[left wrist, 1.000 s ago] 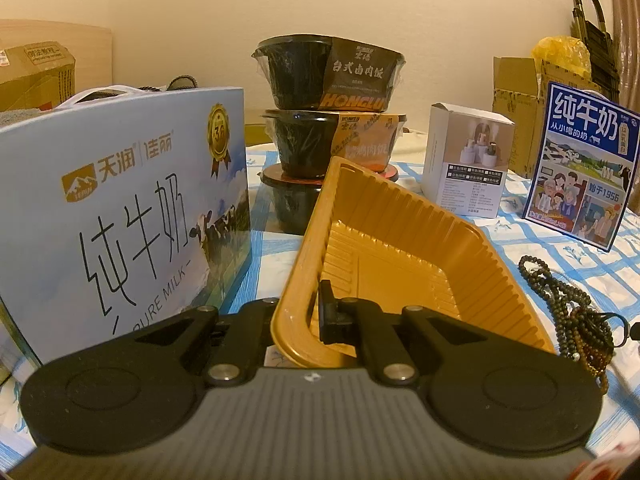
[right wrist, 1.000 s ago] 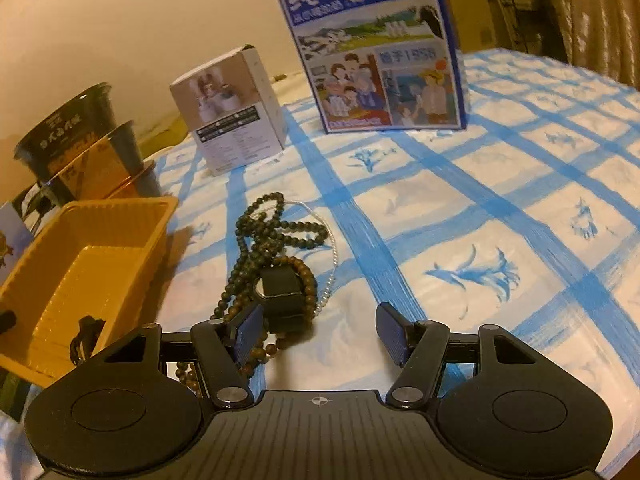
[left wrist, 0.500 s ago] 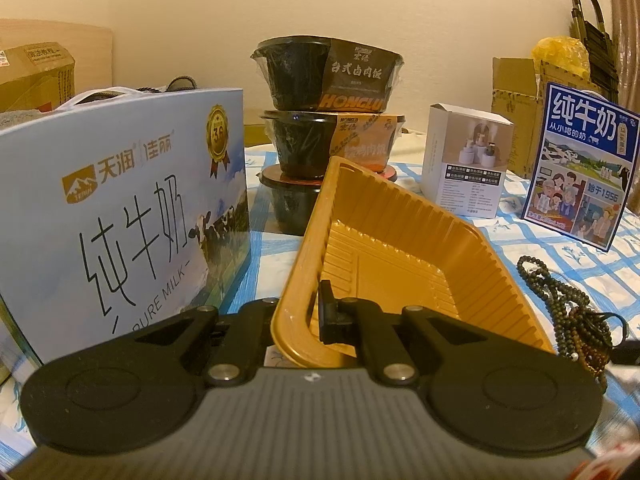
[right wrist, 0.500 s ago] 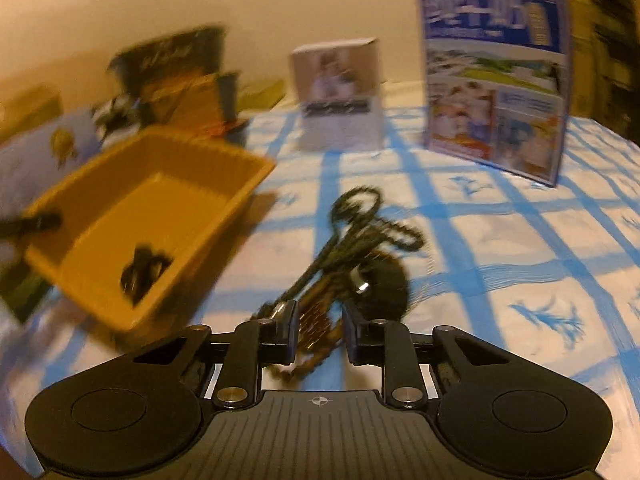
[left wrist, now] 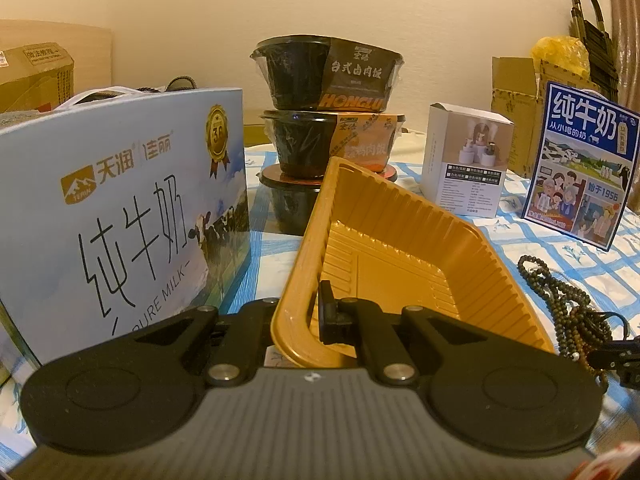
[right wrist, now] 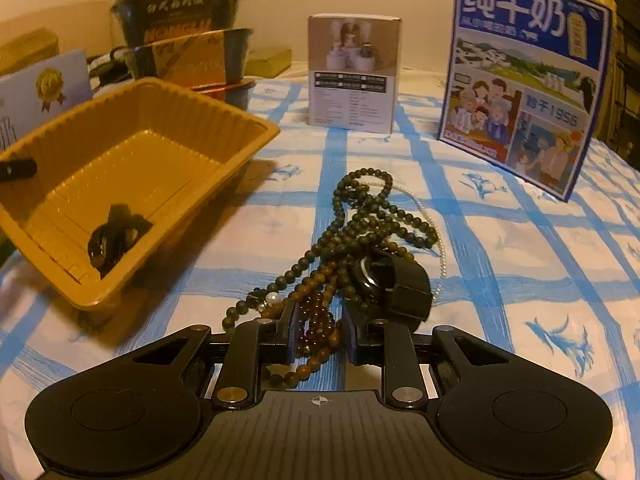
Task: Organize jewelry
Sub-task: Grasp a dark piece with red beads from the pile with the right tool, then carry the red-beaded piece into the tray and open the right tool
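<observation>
Right tool, jaws just closing around amber bead strand: lift slowly toward yellow tray at 10 o'clock, left tool clamped on rim, watching tangled green beads.

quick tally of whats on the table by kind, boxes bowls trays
printed cardboard boxes: 3 (pale blue milk carton, small white box, dark blue milk box)
stacked black plastic food bowls: 3
orange ribbed plastic tray: 1
total: 7

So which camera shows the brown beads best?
The right wrist view: the brown beads sit close, between the right gripper. The left wrist view catches only part of the pile at its right edge.
</observation>
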A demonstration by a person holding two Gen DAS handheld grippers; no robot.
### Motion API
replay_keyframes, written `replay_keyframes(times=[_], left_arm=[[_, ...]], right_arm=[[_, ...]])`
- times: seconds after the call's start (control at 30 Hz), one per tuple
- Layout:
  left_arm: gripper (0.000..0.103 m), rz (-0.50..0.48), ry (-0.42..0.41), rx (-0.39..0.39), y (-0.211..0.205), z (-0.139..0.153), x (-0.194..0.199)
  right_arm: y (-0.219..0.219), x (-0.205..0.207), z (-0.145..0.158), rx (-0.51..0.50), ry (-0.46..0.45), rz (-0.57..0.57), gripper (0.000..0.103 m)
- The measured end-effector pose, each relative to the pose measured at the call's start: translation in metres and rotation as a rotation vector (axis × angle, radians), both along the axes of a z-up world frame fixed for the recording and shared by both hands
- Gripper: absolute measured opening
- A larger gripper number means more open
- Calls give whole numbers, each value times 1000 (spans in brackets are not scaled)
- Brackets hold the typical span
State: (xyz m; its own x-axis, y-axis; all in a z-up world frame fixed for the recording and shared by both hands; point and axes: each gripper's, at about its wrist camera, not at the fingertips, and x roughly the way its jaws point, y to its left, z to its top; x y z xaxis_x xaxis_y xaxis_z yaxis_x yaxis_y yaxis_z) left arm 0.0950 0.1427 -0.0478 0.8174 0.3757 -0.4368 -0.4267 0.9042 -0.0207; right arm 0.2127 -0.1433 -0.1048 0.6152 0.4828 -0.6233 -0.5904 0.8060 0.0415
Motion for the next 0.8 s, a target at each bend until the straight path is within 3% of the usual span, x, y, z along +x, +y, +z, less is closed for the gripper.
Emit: replay_keyframes(times=[0.03, 0.2, 0.47, 0.8], left_arm=[[6, 1, 0, 0, 0, 0, 0], [6, 0, 0, -1, 0, 0, 0], [6, -2, -1, -2, -1, 0, 0], [6, -4, -5, -4, -3, 1, -1]], right_arm=[[2, -1, 0, -13, -15, 5, 11], [-1, -2, 2, 16, -21, 3, 5], [-46, 13, 34, 330, 110, -90, 5], [-59, 11, 74, 471, 122, -69, 5]])
